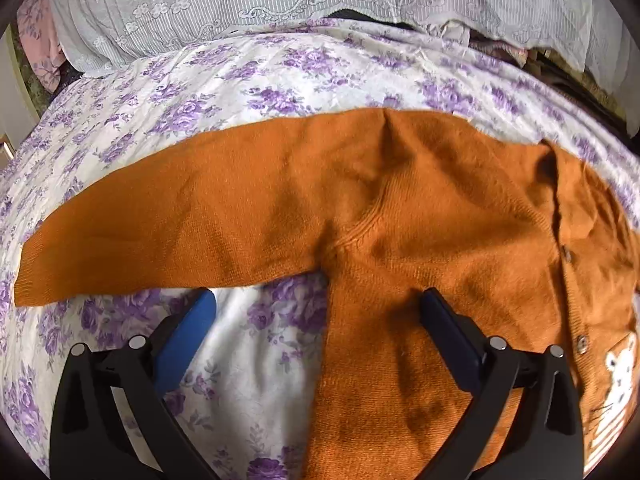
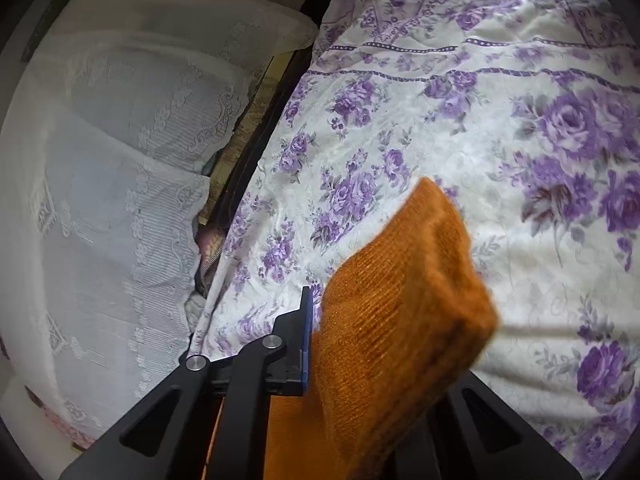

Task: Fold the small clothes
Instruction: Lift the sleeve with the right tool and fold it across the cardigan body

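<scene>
Fold status: barely begun. The orange cardigan point(image 1: 400, 208) lies spread flat, front side up, on the bed point(image 1: 248, 80) with its purple-flowered cover; a lace-covered pile point(image 1: 240, 4) sits along the far edge of the bed.

Left wrist view, left to right:
- One sleeve point(image 1: 160, 232) stretches straight out to the left, cuff flat on the bed cover, not yet turned in.
- Left hand-held gripper point(image 1: 318, 304) is released, jaws wide apart. Its blue pad point(image 1: 188, 332) hangs over bare bed cover; the dark finger point(image 1: 448, 336) sits over the cardigan body just below the armpit. The side edge of the body runs between the two. Nothing is pinched; whether the fingers touch the cloth I cannot tell.
- Button placket point(image 1: 568, 256) and an animal motif point(image 1: 618, 376) at the far right; the front looks done up and uncreased.

Right wrist view:
- Right hand-held gripper point(image 2: 316, 344) is clenched on orange knit, which I take to be the other sleeve's cuff point(image 2: 404, 288), judging by the ribbing. The cloth is raised clear of the bed cover and blurred.

Judgement: no fold is completed. The right sleeve appears to be mid-fold at best. Left to do: lay that sleeve across the body, bring the left sleeve in, then fold the body up.
</scene>
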Available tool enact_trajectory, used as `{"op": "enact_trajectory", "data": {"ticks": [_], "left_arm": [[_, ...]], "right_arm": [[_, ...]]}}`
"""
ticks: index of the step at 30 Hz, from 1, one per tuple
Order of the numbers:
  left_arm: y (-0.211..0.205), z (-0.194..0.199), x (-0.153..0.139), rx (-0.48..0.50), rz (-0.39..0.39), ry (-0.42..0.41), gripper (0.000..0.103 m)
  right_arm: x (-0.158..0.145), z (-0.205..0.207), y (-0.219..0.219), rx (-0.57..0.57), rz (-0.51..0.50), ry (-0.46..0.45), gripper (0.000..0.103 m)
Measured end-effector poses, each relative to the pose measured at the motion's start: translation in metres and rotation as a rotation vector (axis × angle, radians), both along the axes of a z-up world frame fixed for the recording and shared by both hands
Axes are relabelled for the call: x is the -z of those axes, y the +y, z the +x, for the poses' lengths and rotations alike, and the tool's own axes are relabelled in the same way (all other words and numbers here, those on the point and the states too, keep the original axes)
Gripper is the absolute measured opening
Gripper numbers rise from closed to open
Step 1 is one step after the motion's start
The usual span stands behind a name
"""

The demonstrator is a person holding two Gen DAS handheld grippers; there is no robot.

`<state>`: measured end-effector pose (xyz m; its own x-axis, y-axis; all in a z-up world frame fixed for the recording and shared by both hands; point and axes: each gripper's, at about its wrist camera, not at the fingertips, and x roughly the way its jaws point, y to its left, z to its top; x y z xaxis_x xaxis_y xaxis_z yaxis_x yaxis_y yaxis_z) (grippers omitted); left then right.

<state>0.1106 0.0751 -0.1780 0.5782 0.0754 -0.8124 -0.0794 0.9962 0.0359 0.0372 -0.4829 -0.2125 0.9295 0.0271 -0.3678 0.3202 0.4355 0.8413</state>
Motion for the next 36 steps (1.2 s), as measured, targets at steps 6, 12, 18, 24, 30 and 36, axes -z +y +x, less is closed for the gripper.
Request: {"op": "enact_trajectory", "data": {"ticks": [6, 12, 18, 24, 30, 36], "left_arm": [[-0.004, -0.001, 0.000, 0.001, 0.024, -0.010, 0.099], [-0.004, -0.002, 0.000, 0.001, 0.028, -0.009, 0.099], [-0.005, 0.000, 0.001, 0.002, 0.027, -0.006, 0.099], [-0.004, 0.002, 0.000, 0.006, 0.021, 0.000, 0.099], [-0.002, 0.005, -0.001, 0.012, 0.008, 0.007, 0.099], [0.003, 0.010, -0.003, 0.019, -0.016, 0.014, 0.099]], "right_arm": [[-0.029, -0.004, 0.015, -0.029, -0.087, -0.046, 0.006], [-0.074, 0.013, 0.057, -0.151, -0.160, -0.092, 0.006], [-0.106, 0.041, 0.106, -0.267, -0.167, -0.112, 0.006], [-0.125, 0.056, 0.158, -0.353, -0.211, -0.112, 0.006], [-0.133, 0.074, 0.206, -0.436, -0.226, -0.101, 0.006], [-0.136, 0.090, 0.250, -0.522, -0.251, -0.084, 0.006]]}}
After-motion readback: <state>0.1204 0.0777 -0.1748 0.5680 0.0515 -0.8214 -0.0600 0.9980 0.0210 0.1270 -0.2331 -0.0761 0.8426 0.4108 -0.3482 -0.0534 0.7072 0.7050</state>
